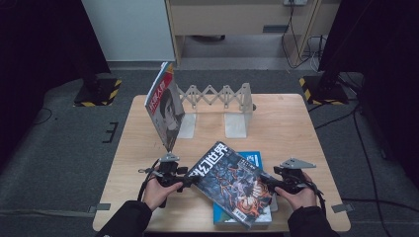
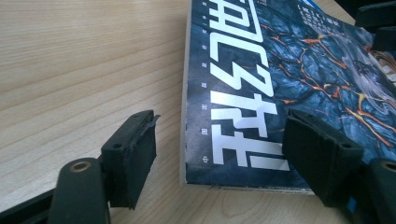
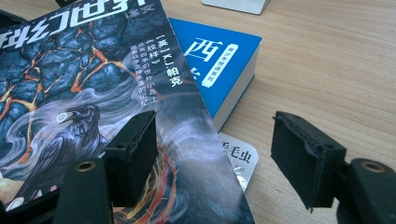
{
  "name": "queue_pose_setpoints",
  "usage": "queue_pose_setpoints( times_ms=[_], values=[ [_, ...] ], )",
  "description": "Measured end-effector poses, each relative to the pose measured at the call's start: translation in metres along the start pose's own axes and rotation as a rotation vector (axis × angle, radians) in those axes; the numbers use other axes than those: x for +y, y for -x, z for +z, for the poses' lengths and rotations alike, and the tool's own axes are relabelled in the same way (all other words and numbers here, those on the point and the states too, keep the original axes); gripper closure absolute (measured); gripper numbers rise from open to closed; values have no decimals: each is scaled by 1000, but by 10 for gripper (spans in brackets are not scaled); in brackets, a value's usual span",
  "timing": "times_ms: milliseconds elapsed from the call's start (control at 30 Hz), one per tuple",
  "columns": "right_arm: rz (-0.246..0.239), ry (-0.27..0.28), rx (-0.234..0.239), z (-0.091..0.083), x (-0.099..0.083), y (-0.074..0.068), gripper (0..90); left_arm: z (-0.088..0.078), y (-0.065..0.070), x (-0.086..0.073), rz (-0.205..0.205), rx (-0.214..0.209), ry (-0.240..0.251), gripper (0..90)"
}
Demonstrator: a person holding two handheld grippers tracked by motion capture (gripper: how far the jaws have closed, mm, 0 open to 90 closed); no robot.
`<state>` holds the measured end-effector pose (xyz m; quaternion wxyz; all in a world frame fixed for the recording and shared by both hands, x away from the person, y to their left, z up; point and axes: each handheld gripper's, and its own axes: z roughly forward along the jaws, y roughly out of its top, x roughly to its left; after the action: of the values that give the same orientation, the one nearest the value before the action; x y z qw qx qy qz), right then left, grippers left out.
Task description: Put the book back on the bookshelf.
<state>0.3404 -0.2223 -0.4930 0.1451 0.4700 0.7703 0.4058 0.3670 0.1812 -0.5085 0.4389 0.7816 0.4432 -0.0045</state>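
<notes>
So the dark magazine (image 1: pixel 231 183) sits between both sets of jaws, left gripper (image 2: pixel 219 154) and right gripper (image 3: pixel 215 158) each straddling an edge but released, nothing pinched yet, while one magazine (image 1: pixel 165 106) already leans upright in the rack (image 1: pixel 217 96).

Two magazines (image 1: pixel 230 185) (image 1: pixel 165 106), one blue book (image 1: pixel 251 159), one bookend rack (image 1: pixel 217 101), two grippers (image 1: pixel 185 183) (image 1: pixel 271 186).

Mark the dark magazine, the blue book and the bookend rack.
dark magazine (image 1: pixel 232 185), high view, cover centre.
blue book (image 3: pixel 219 65), right gripper view, blue cover.
bookend rack (image 1: pixel 236 123), high view, right upright plate.
</notes>
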Motion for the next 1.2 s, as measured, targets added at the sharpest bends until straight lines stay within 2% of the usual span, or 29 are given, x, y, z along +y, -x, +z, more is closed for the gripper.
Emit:
queue_pose_setpoints(
  times_ms=[67,100,267,533,667,700,800,933,967,1000,1033,1067,1100,1133,1200],
  values=[
    [3,1,1,1,0,1,306,2,-1,-1,-11,-26,-6,245],
    [3,1,1,1,0,1,306,2,-1,-1,-11,-26,-6,243],
    [-5,5,-1,2,0,0,305,7,1,-3,-27,-98,-29,236],
    [-5,3,1,3,1,0,305,8,-2,-3,-55,-126,-37,236],
    [-14,4,-1,3,1,0,306,2,-2,0,-43,-120,-23,299],
    [-16,3,-2,3,1,0,306,-3,-2,3,-58,-131,-25,346],
    [-17,6,-5,3,0,0,307,-6,-1,4,-66,-127,-37,411],
    [-19,9,-10,3,0,0,307,-13,1,6,-83,-155,1,440],
    [-19,7,-11,3,0,0,307,-17,1,8,-104,-182,34,440],
    [-14,11,-13,3,0,0,307,-20,1,9,-140,-228,81,462],
    [-12,14,-13,3,0,0,307,-22,2,10,-152,-250,98,469],
    [-12,14,-13,3,0,0,307,-22,2,10,-152,-250,98,489],
    [-11,17,-9,4,0,0,308,-22,6,12,-126,-269,101,497],
    [-11,17,-9,4,0,0,308,-22,6,12,-126,-269,101,495],
    [-17,19,-8,5,0,-1,308,-17,13,12,-96,-280,79,495]
  ],
)
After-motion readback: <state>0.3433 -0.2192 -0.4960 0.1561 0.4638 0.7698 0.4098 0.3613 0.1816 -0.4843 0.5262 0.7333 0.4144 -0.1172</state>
